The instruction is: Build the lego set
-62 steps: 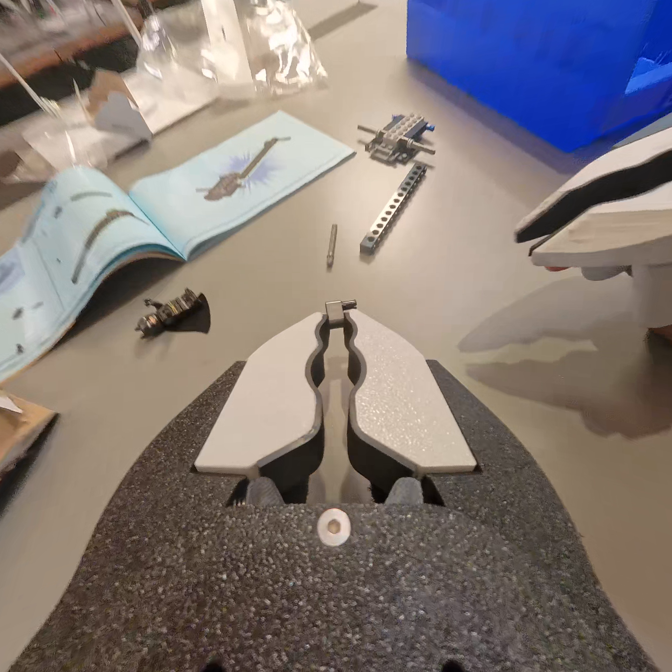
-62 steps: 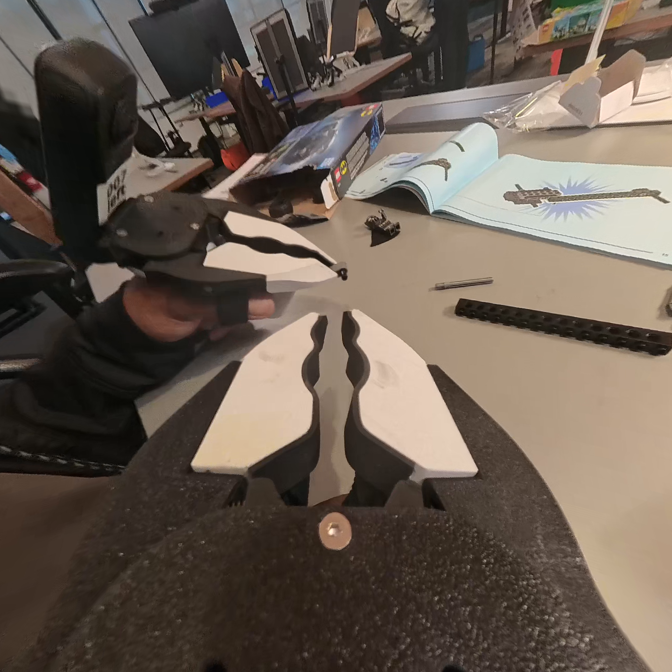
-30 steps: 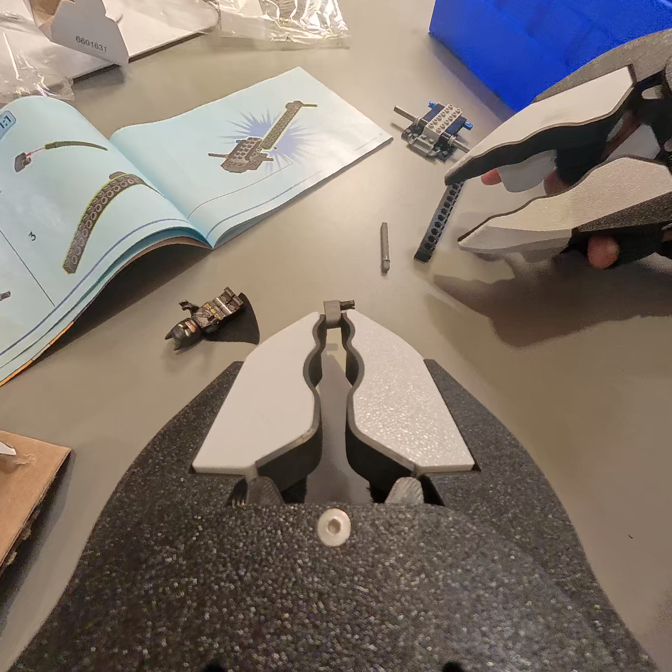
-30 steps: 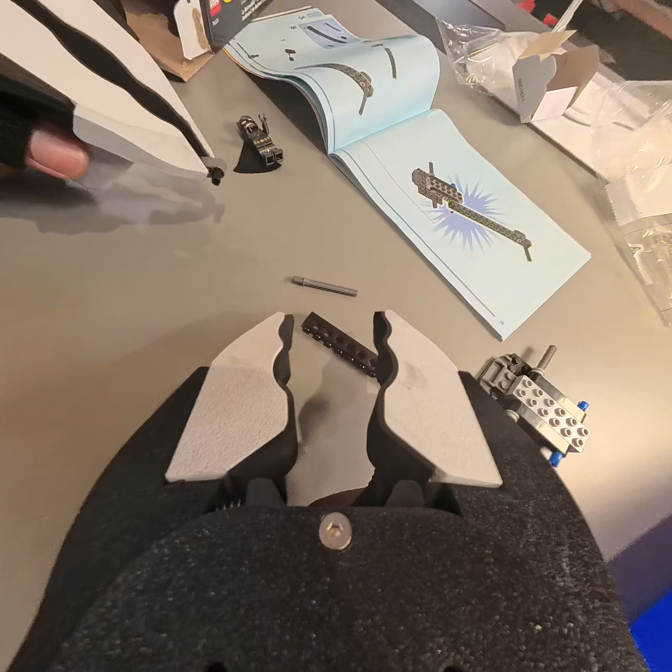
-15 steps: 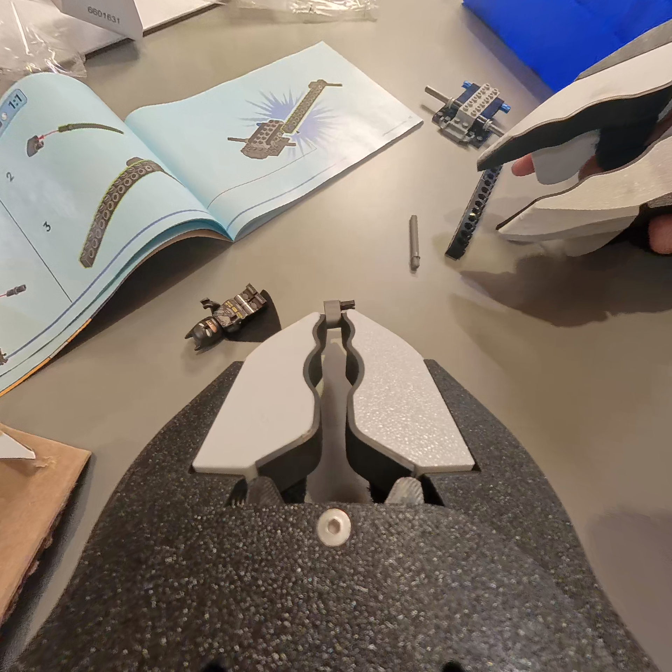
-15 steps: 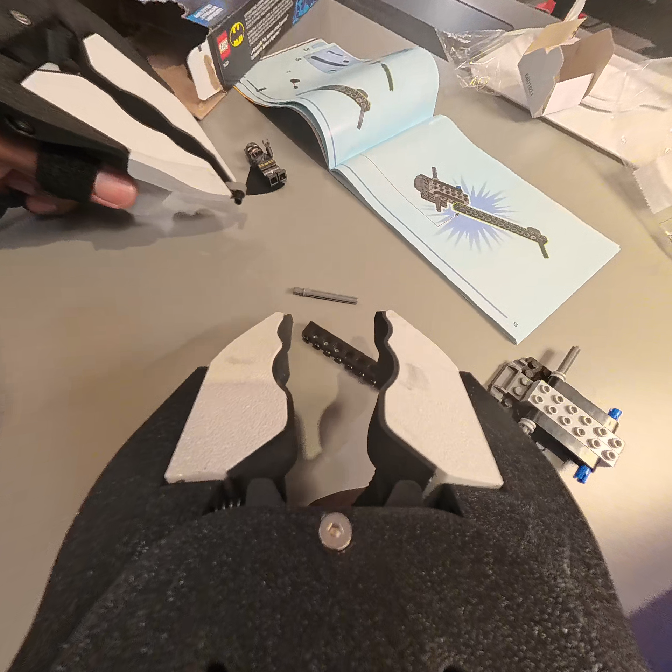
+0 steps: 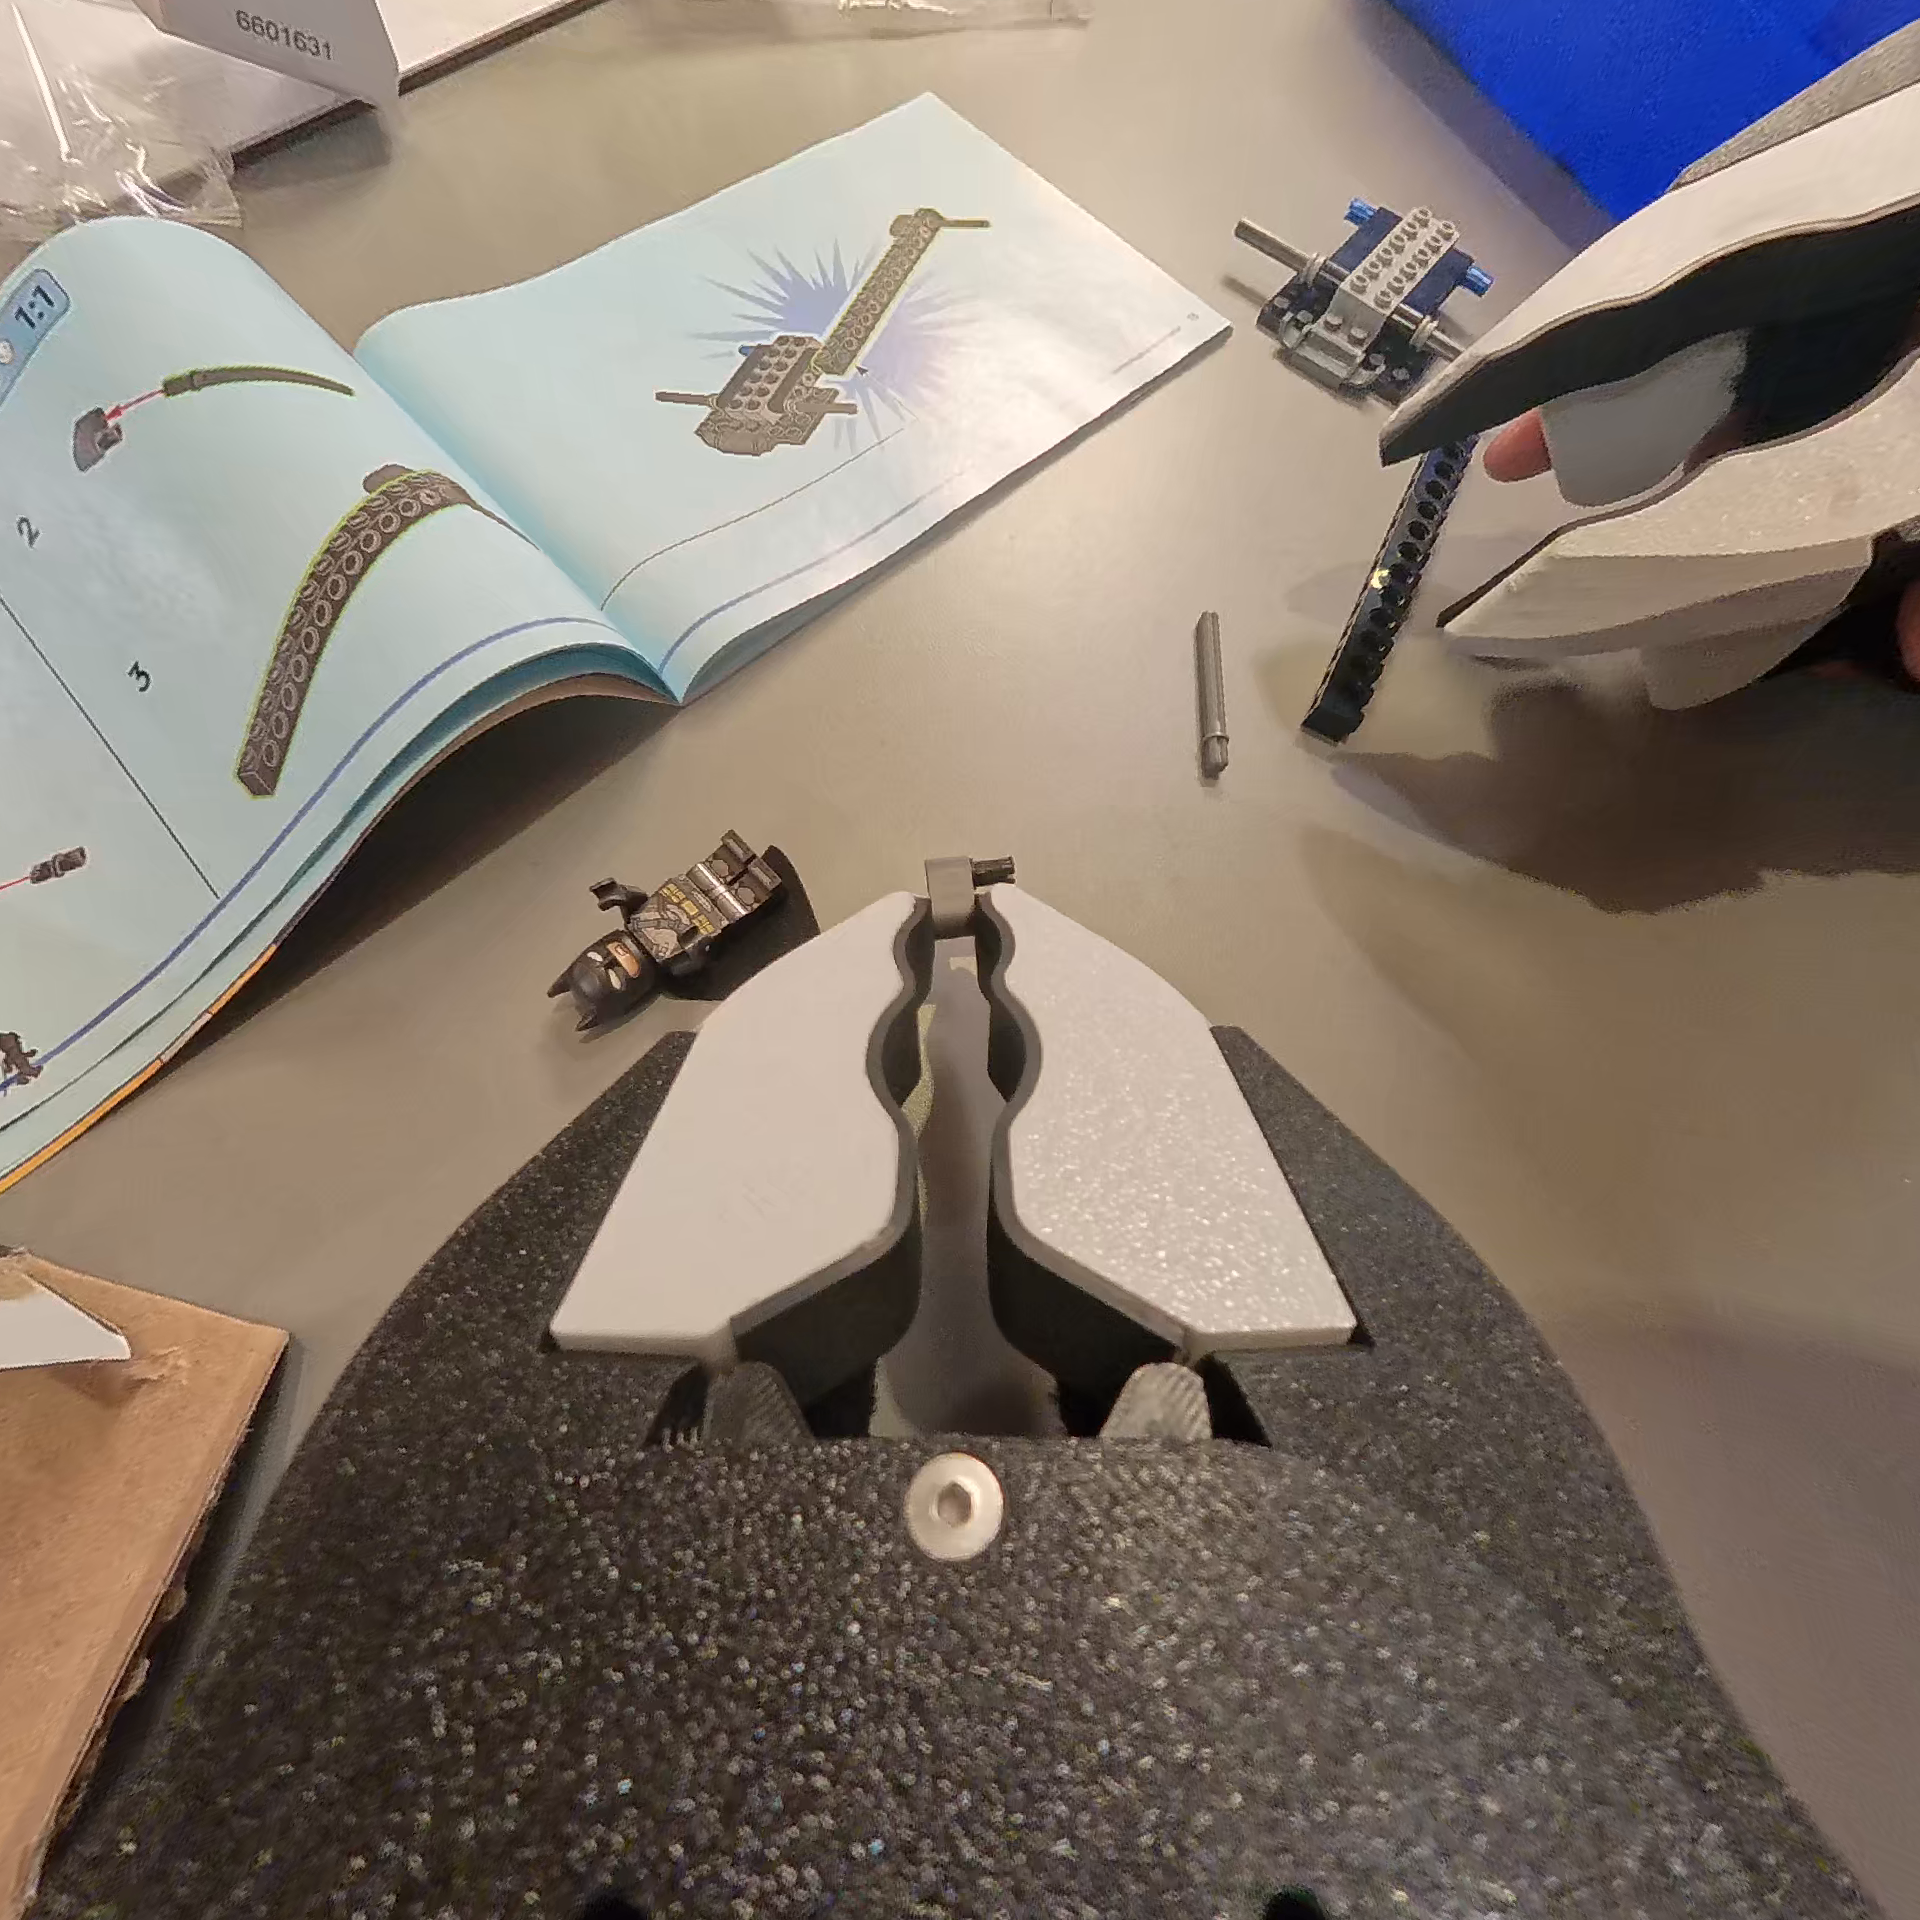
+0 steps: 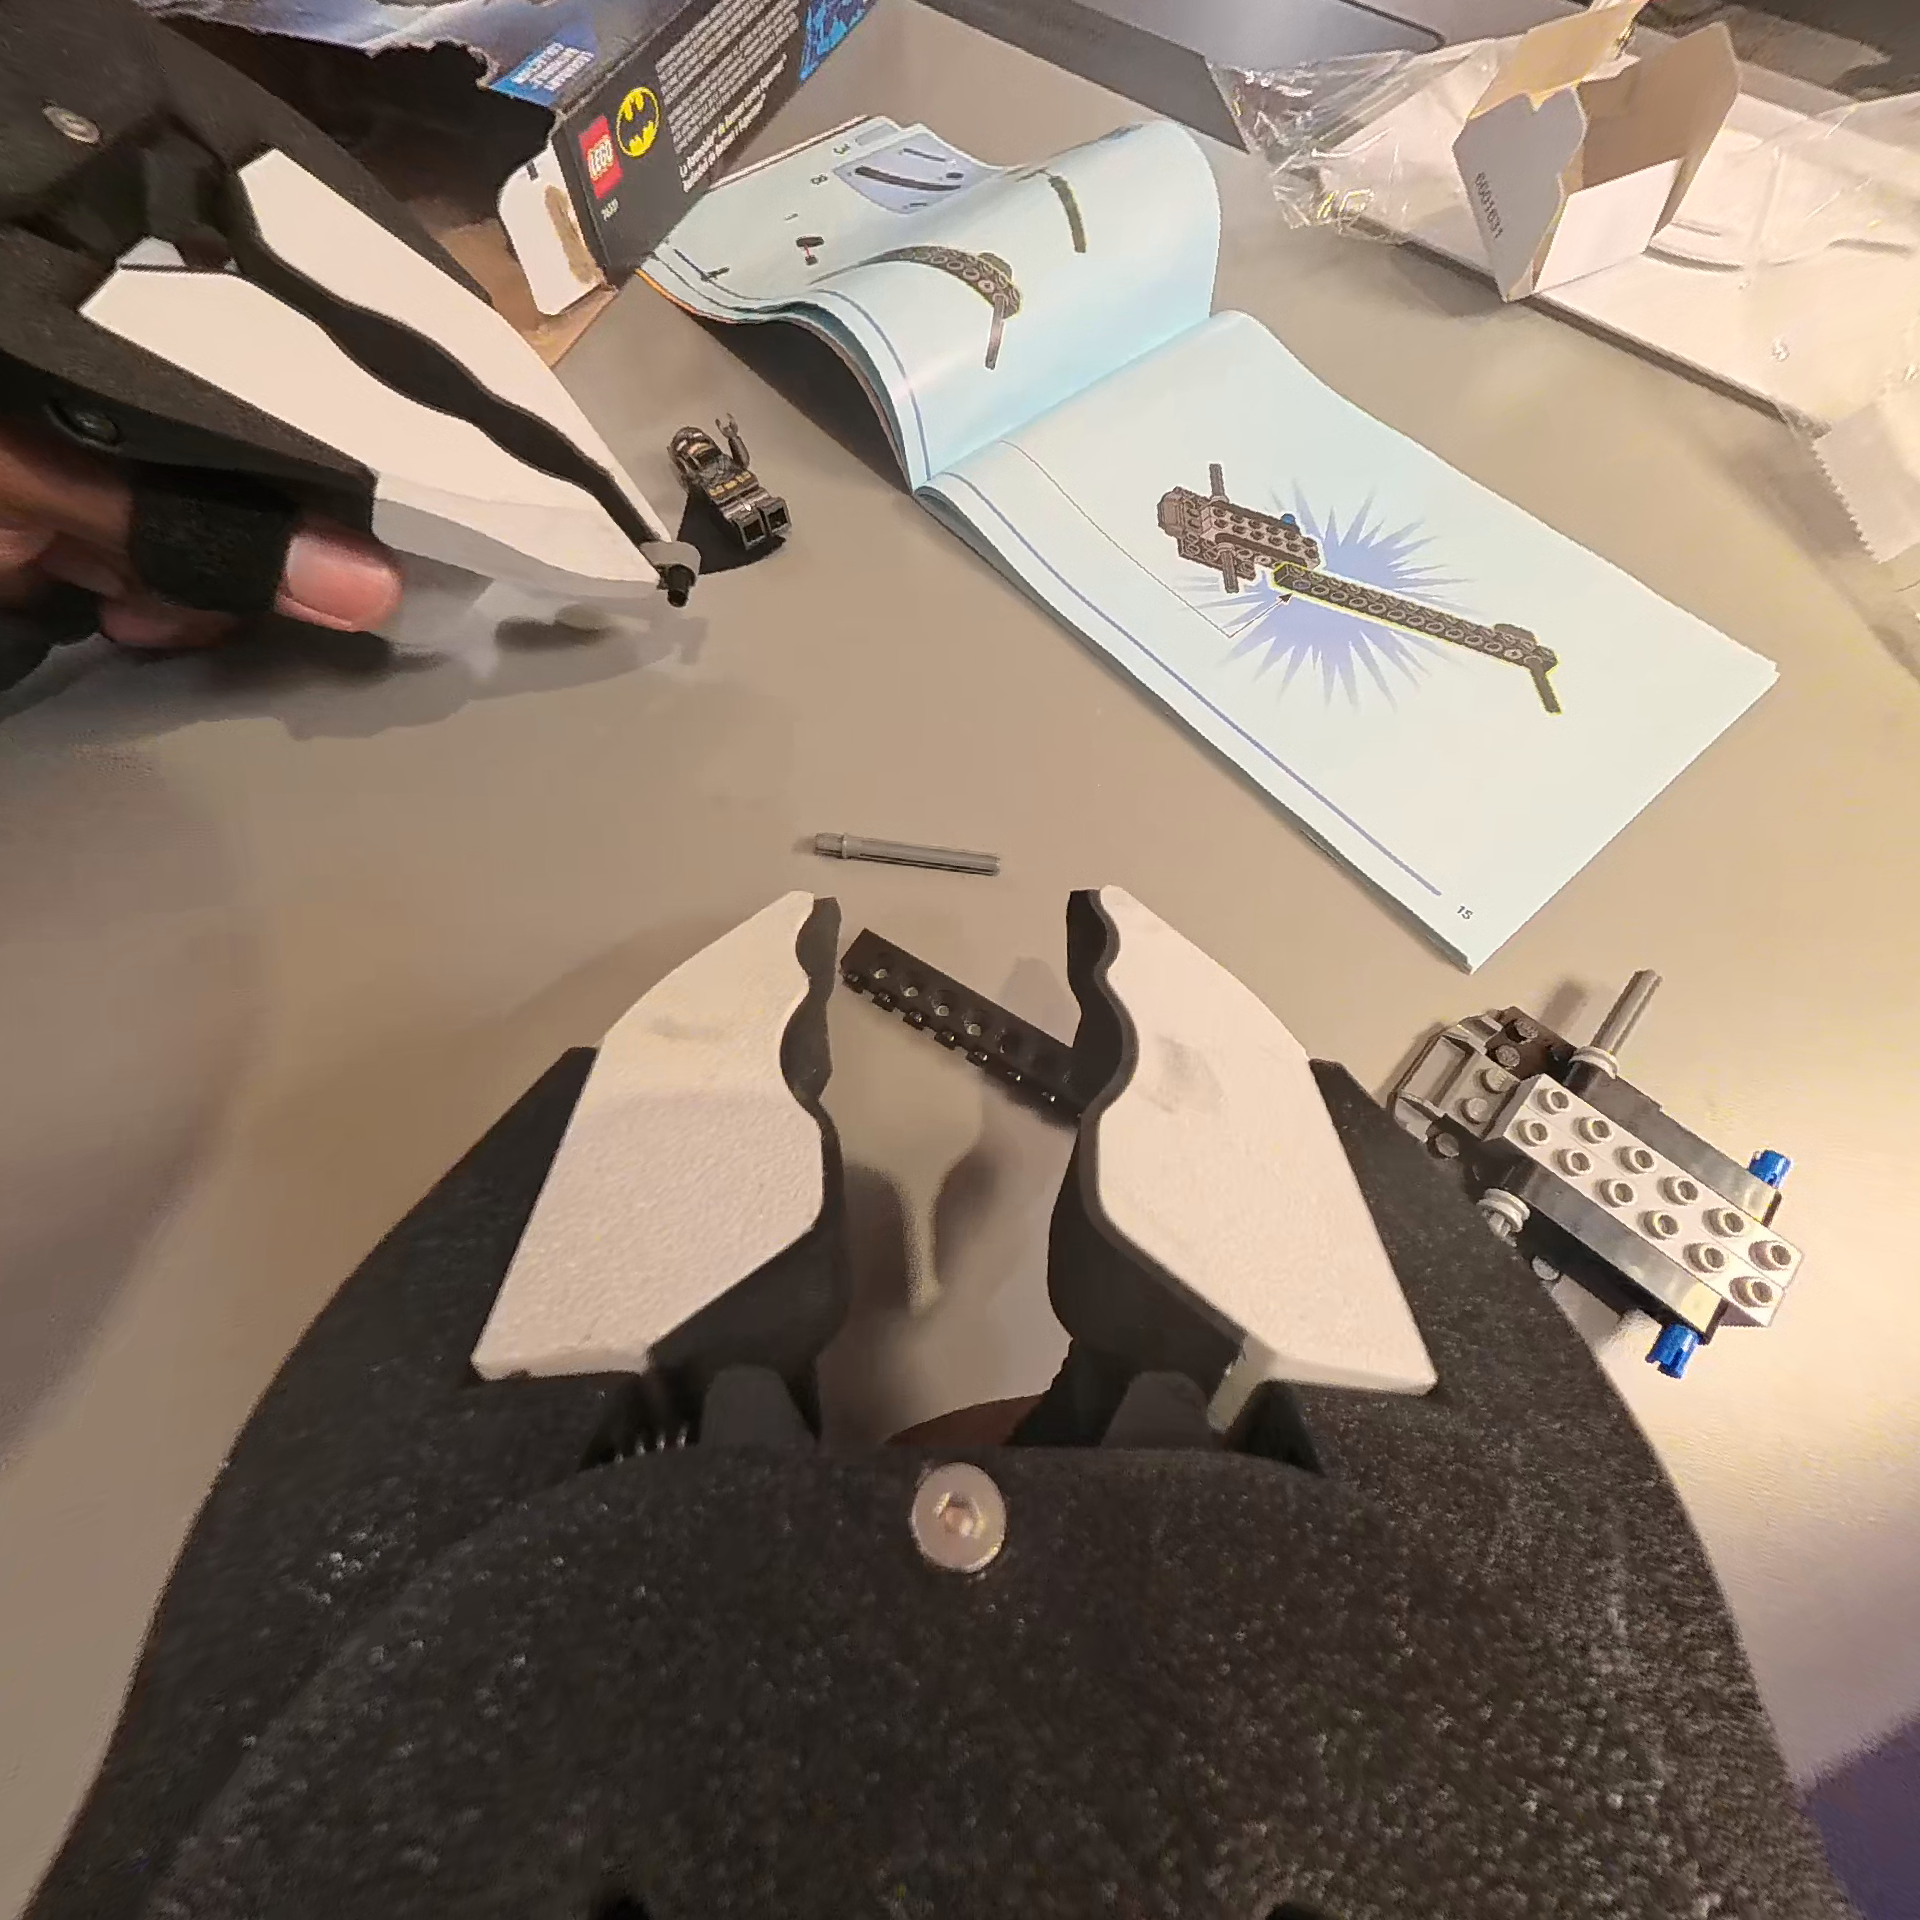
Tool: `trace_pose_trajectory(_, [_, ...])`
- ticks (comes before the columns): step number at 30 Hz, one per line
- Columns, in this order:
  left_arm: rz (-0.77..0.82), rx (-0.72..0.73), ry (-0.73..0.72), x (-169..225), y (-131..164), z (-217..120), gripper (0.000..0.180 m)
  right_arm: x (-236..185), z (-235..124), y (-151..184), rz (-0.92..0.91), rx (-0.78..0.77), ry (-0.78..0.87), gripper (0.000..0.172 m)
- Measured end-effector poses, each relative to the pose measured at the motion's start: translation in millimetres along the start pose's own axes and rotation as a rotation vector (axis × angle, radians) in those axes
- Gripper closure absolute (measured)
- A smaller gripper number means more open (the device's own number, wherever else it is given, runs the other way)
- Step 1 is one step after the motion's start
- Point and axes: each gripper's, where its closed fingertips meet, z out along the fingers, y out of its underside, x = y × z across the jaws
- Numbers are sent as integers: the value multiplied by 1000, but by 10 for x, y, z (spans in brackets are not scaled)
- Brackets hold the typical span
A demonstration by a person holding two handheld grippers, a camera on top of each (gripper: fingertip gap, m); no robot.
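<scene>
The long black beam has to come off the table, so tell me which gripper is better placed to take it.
Right. The right gripper is open with its fingers either side of the black beam, which lies flat on the table. The left gripper is farther off and already pinches a small grey piece with a black pin.

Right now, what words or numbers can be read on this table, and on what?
I do not quote writing; it stands here:
Dark box: logos and small print on its side.
Booklet: step and page numbers.
White carton: a printed number.
</scene>
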Motion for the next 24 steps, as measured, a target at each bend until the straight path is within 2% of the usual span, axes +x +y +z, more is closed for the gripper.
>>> trace_pose_trajectory(15, [-39,35,41,5,-75,5,173,-1,6,4,17,-5,-22,127])
trace_pose_trajectory(20, [-68,59,107,100,-225,28,173,-30,-5,-59,6,18,-35,128])
trace_pose_trajectory(24, [-86,129,160,155,-530,82,173,-81,-8,-230,-14,68,-58,128])
